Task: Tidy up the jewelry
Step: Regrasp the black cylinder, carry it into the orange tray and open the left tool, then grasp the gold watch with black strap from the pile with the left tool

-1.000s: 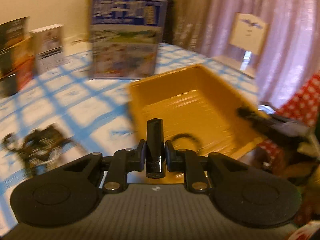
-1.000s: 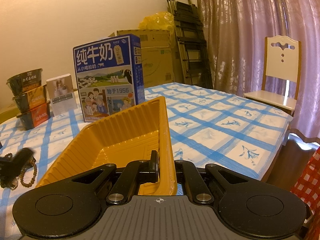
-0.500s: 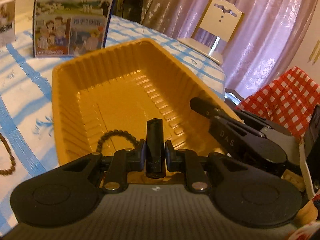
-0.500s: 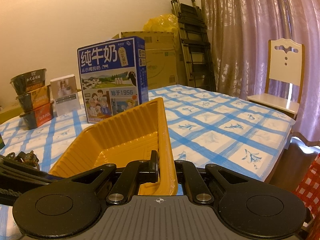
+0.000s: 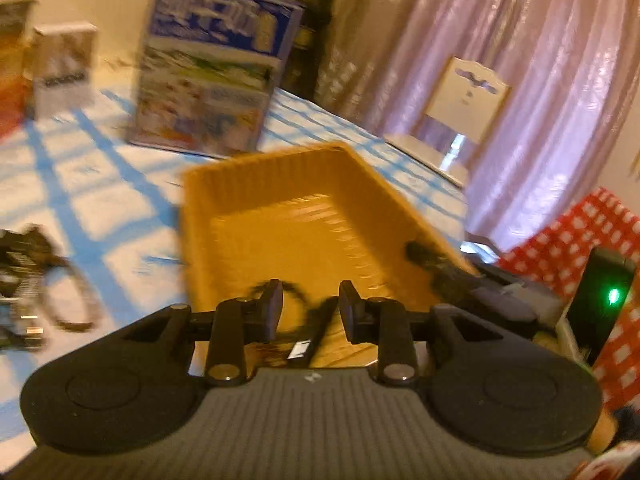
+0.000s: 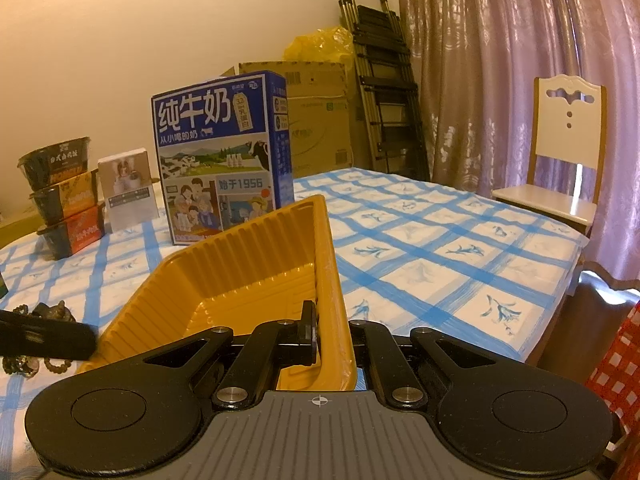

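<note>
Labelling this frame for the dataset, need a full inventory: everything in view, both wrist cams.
tray: 1, orange, on the table, right wall pinched
bead bracelet: 1, dark, near end of tray, blurred
jewelry pile: number unclear, dark, on cloth left of tray
milk carton box: 1, blue, behind tray
instant-food bowls: 3, black, stacked far left
small box: 1, white, beside bowls
tablecloth: 1, blue-white check
chair: 1, white, right
ladder: 1, dark, against wall
left gripper: open, over tray
right gripper: shut on tray wall

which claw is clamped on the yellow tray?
The right claw: it is shut on the right-hand wall of the yellow tray. The left claw is open, jaws apart over the tray's near end.
</note>
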A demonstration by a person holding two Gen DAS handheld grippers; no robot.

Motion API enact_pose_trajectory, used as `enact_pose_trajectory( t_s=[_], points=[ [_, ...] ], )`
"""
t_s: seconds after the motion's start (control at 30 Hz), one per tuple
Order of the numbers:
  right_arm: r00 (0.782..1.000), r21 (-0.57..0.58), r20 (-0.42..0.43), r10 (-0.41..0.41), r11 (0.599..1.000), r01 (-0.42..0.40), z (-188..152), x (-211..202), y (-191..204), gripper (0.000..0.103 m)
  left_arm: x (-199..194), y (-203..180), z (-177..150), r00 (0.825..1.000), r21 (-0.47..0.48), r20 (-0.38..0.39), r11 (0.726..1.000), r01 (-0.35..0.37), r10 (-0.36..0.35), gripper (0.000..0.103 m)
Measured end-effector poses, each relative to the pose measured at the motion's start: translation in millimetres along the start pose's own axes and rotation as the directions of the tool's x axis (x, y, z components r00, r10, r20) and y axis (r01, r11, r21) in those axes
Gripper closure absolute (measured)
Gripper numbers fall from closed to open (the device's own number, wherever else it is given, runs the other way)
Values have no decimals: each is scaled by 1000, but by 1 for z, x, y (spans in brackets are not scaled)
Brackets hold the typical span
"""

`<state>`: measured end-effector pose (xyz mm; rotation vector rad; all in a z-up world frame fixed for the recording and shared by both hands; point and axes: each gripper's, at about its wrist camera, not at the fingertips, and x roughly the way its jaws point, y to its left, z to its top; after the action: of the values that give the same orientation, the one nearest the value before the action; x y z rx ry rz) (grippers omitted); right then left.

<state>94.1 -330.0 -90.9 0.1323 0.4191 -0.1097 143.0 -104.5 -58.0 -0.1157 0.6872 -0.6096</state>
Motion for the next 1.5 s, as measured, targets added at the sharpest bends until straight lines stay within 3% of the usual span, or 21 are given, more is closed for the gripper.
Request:
enact_pose_trajectory(
  t_s=[0.13, 0.27, 0.4, 0.83, 1.03, 1.13, 1.23, 1.37, 1.5],
  points=[
    [1000, 1, 0, -1, 1000, 1, 0, 0, 0, 98, -21, 30, -15, 989, 6, -29, 989, -145, 145, 76],
    [1000, 0, -1, -3, 1000, 3, 0, 0, 0, 98, -35, 69, -34, 958, -38, -86, 960, -277, 273, 77],
    [1000, -3, -3, -7, 1000, 7, -1, 1, 0, 98, -47, 96, -44, 930, -77, -112, 930, -359, 349, 78],
    [1000, -11, -10, -10, 1000, 10, -3, 4, 2, 98, -26, 96, -43, 920, 11, -97, 924, -381, 380, 84],
    [1000, -11, -10, -12, 1000, 12, -3, 4, 2, 99, -16, 101, -42, 893, 53, -86, 897, -439, 442, 84],
    [1000, -10, -11, -11, 1000, 11, -4, 4, 1, 99, -11, 102, -37, 883, 92, -69, 884, -458, 465, 83],
    [1000, -12, -10, -12, 1000, 12, -4, 5, 1, 99, -3, 108, -31, 878, 96, -74, 879, -467, 474, 71],
    [1000, -12, -11, -12, 1000, 12, -4, 5, 1, 99, 9, 113, -22, 876, 105, -63, 876, -471, 478, 70],
    [1000, -11, -11, -12, 1000, 11, -5, 5, 1, 99, 24, 120, -19, 872, 102, -111, 878, -467, 477, 72]
  ],
)
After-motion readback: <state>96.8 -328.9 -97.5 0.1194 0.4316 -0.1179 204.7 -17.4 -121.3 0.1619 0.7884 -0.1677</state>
